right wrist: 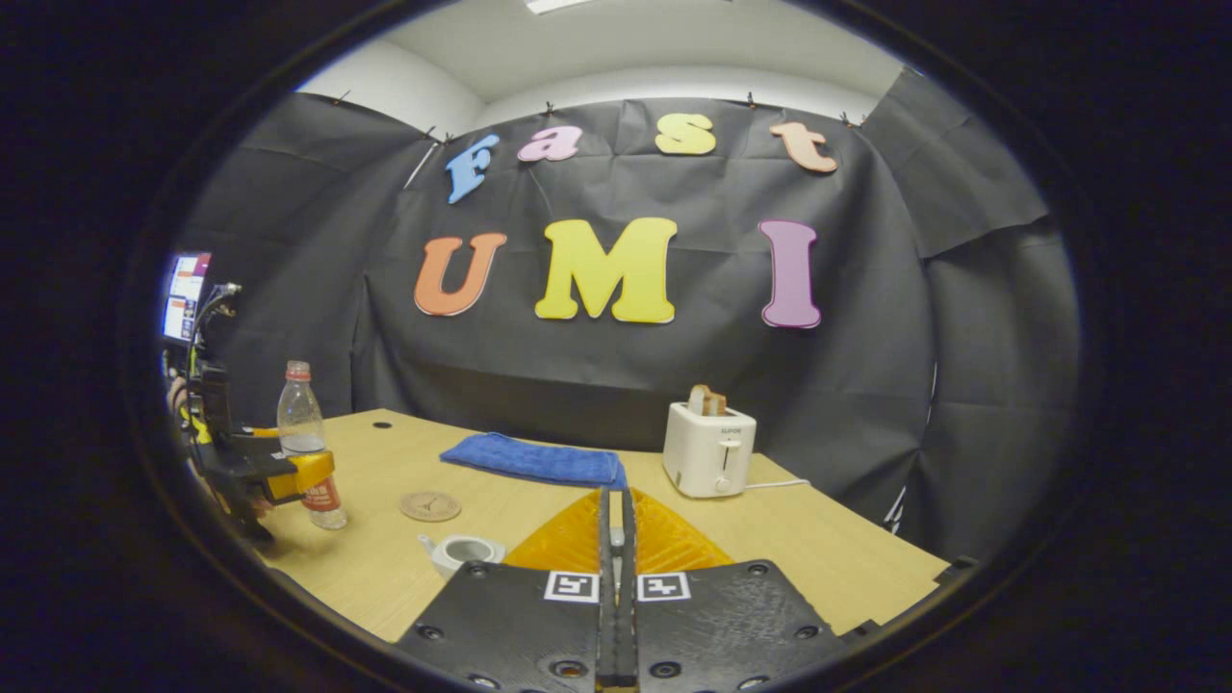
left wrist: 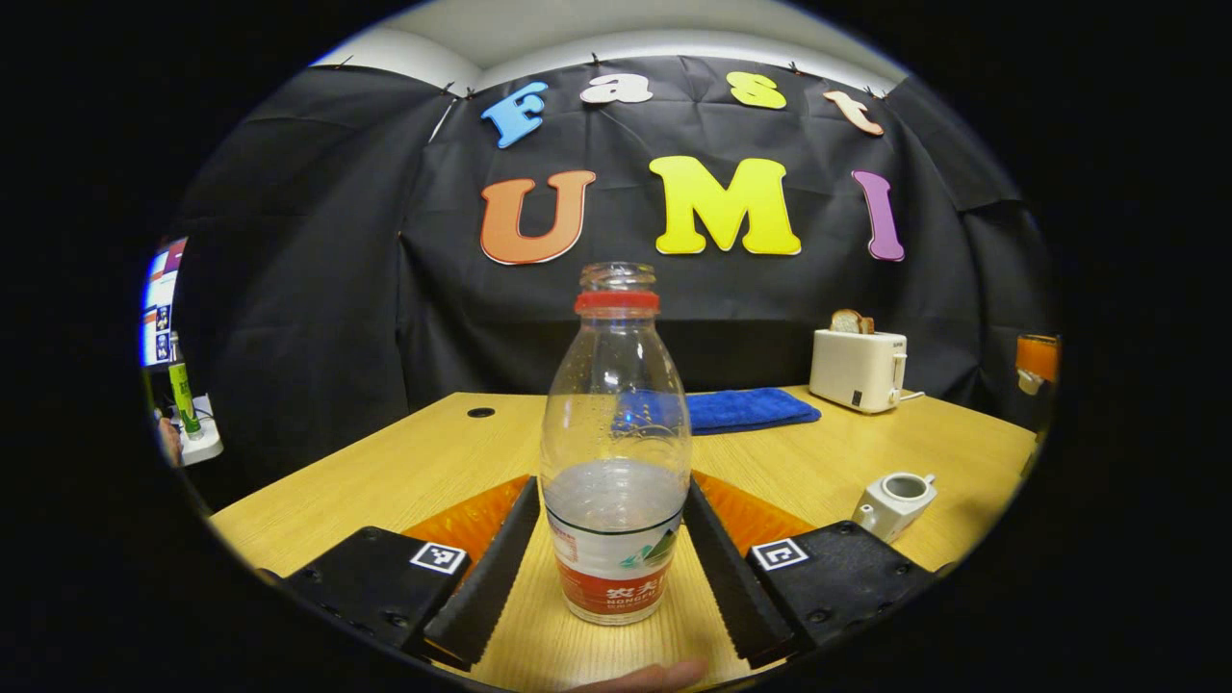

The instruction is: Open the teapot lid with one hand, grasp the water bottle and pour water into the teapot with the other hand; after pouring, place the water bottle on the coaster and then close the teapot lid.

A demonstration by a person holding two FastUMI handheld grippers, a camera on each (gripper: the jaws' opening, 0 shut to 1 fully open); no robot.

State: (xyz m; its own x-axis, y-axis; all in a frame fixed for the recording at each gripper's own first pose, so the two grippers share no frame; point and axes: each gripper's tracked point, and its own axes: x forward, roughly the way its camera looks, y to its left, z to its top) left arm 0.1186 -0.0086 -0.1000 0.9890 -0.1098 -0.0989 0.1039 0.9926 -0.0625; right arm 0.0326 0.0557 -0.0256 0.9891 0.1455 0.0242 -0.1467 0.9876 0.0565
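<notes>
The long pale wooden table [right wrist: 789, 553] takes up most of the booth floor, with a small dark round hole [left wrist: 480, 412] set into its far left part. At its far edge lies a folded blue cloth towel [right wrist: 529, 460], flat on the wood, and to the right of that stands a boxy cream-white toaster [right wrist: 709, 449] with a slice of bread [left wrist: 847, 320] poking out of the top and its cord trailing off to the right.

Closer in stands the clear plastic water bottle with a red neck ring and a red-and-white label [left wrist: 616, 452]. It is upright on the table, uncapped, with water reaching roughly up to the top of its label. The left gripper [left wrist: 614, 549] has its two fingers spread either side of the bottle's lower body, close against it; whether both actually press on it I cannot tell from here. In the right gripper view the same gripper shows at the left edge, level with the bottle's lower half.

The right gripper [right wrist: 616, 558] is off the table surface, its fingers brought fully together with nothing between them.

The small white ceramic teapot [right wrist: 462, 551] sits on the table just left of the right gripper's fingers, its top open so the dark inside shows, lid not on it. Beyond it, between teapot and towel, lies the round flat tan coaster [right wrist: 430, 505], bare, with the bottle standing apart to its left.
</notes>
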